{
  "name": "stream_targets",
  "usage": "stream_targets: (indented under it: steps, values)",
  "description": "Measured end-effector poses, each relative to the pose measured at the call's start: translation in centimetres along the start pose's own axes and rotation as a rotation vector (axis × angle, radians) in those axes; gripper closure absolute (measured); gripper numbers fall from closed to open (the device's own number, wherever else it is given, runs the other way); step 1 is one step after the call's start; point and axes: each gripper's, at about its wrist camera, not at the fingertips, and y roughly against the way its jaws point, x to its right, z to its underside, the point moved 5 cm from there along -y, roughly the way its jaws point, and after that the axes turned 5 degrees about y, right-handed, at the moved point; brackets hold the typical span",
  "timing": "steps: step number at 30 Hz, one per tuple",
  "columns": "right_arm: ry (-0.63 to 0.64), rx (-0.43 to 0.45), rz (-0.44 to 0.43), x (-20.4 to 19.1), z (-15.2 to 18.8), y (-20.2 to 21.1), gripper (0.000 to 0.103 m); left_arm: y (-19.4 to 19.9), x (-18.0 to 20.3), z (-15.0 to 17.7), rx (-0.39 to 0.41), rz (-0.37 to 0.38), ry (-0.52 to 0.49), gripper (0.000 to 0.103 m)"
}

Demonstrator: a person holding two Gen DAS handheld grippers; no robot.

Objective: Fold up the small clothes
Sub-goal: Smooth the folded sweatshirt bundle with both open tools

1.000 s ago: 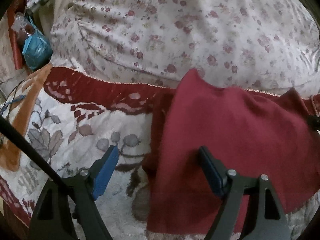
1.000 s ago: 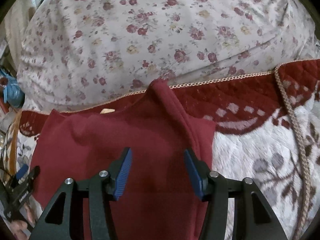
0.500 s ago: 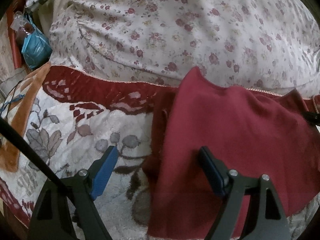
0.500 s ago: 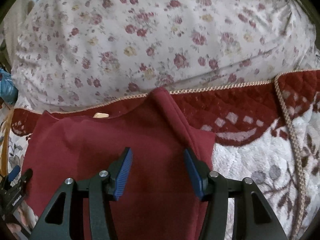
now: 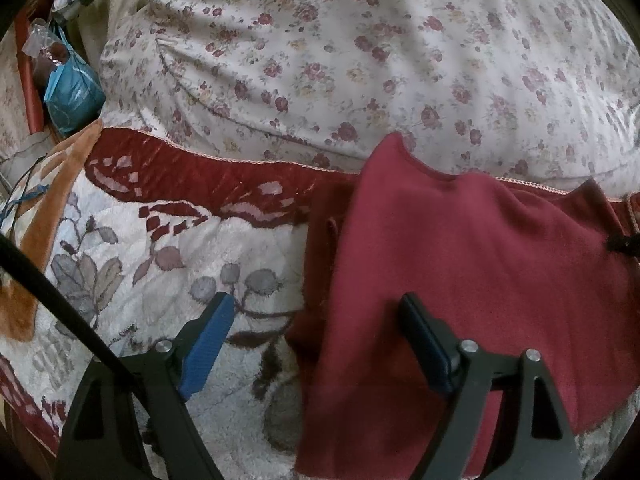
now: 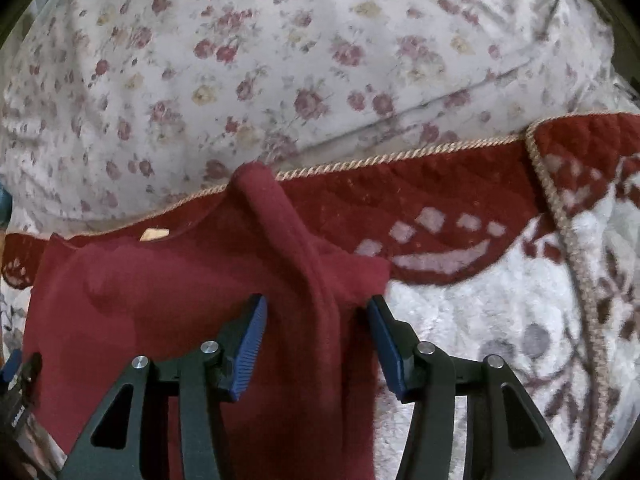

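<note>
Maroon garment, tan neck label unreadable

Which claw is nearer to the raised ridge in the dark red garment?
Right. The right claw straddles the raised ridge of the dark red garment, open. The left claw is open over the garment's opposite edge.

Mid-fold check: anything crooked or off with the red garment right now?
Yes. A raised ridge runs up the red garment between the open right gripper jaws to its top corner, so that side isn't lying flat. In the left wrist view, the garment's left edge is doubled under.
</note>
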Motion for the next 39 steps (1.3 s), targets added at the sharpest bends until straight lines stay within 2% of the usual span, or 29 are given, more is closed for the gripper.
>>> stream_targets:
  steps: [7,12,16,18,23,26,30,33,35,38,39]
  values:
    - [0.052,0.113,-0.043,-2.1,-1.7,3.0,0.046,-0.1,0.0,0.0,-0.004,0.000,0.006,0.018]
    - [0.108,0.074,-0.068,-4.1,-2.2,0.8,0.047,-0.3,-0.1,0.1,-0.010,0.002,0.014,0.016]
    - [0.059,-0.004,-0.045,-2.8,-2.0,-2.7,0.052,-0.7,-0.2,0.0,-0.020,0.011,0.024,0.015]
    - [0.023,0.005,-0.044,-2.0,-2.4,-3.4,0.052,-0.8,-0.2,0.0,-0.027,0.016,0.028,0.015]
    - [0.019,0.005,-0.045,-2.2,-2.6,-3.3,0.052,-1.0,-0.4,0.0,-0.038,0.025,0.039,0.014]
    - [0.026,0.032,-0.045,-2.8,-2.3,-1.9,0.050,-1.0,-0.4,0.0,-0.040,0.027,0.040,0.014]
    - [0.067,0.064,-0.086,-4.6,-1.7,0.2,0.050,-1.1,-0.4,0.0,-0.044,0.028,0.047,0.014]
    - [0.108,0.022,-0.106,-6.0,-0.7,-0.4,0.048,-1.1,-0.4,0.0,-0.048,0.031,0.054,0.014]
    - [0.137,-0.052,-0.078,-6.5,0.1,-2.2,0.047,-1.2,-0.6,0.1,-0.056,0.040,0.066,0.014]
    - [0.191,-0.061,-0.012,-7.7,0.0,-2.6,0.046,-0.9,-1.0,0.3,-0.077,0.070,0.096,0.014]
    - [0.183,-0.063,-0.019,-8.4,-0.3,-2.1,0.046,-0.7,-1.2,0.4,-0.083,0.083,0.107,0.014]
